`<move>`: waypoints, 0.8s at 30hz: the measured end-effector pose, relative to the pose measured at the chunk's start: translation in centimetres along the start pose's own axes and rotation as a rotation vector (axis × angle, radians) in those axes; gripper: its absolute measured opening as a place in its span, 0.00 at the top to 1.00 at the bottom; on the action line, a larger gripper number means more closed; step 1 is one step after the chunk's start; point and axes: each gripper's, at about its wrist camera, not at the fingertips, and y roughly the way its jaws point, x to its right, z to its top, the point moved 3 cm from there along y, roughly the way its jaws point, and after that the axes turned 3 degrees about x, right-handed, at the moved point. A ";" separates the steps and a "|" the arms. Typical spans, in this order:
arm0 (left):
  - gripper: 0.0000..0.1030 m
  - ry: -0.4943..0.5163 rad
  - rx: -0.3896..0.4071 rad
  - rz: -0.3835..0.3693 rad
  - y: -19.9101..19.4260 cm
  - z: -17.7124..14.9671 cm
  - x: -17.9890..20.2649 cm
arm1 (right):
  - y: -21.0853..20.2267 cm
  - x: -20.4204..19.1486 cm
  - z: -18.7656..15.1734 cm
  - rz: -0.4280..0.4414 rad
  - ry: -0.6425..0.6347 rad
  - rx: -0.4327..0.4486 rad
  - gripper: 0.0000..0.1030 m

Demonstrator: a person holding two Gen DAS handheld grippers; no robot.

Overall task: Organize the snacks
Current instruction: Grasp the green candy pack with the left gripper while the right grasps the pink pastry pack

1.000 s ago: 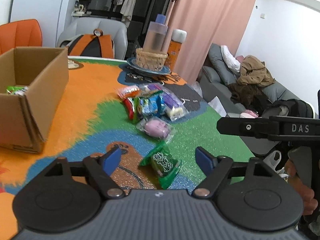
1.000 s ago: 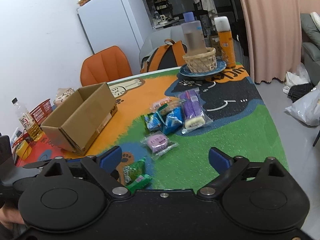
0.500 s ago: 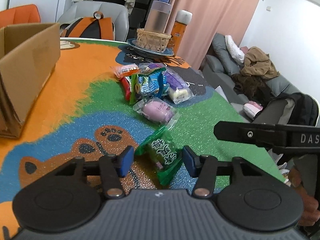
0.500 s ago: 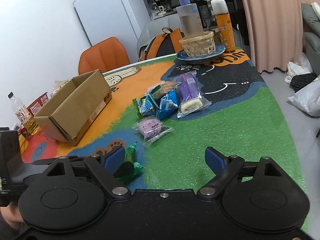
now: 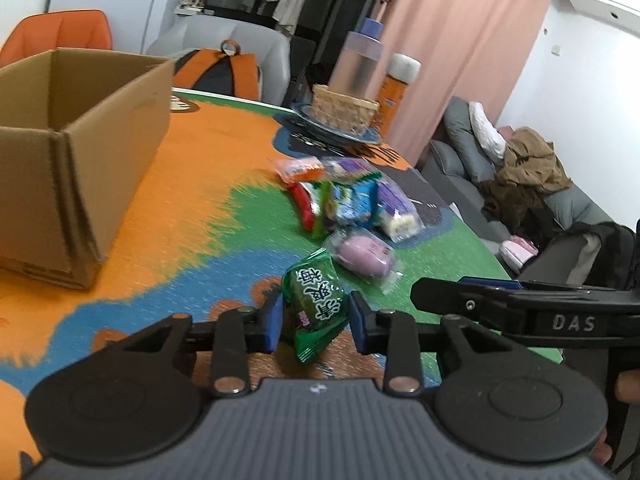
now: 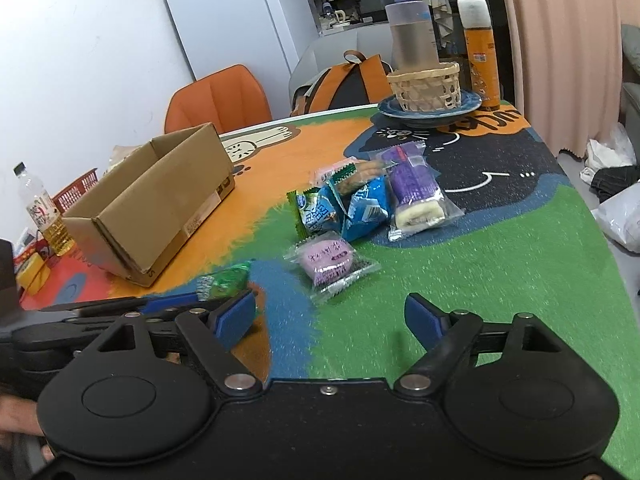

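Cardboard box (image 5: 80, 152) sits open at left; left gripper (image 5: 316, 320), jaws just closing, pinches a green snack packet (image 5: 316, 304) on the mat and may lose the crinkly film; right gripper (image 6: 330, 318) gapes empty, its jaws narrowing, near a purple snack (image 6: 328, 260)

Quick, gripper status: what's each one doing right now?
Left gripper: jaws just closing, pads pressing on the green snack packet.
Right gripper: open, holding nothing, jaws just narrowing slightly.
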 end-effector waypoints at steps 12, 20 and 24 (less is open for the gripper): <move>0.68 -0.016 0.056 0.052 -1.5 1.7 -2.0 | 2.9 -1.0 1.7 -0.032 -0.065 0.011 0.21; 0.68 -0.021 0.072 0.064 -2.0 2.2 -2.4 | 5.5 -1.1 2.0 -0.052 -0.090 -0.018 0.40; 0.68 -0.023 0.079 0.063 -2.4 2.2 -2.4 | 5.9 -1.5 1.3 -0.066 -0.113 -0.051 0.54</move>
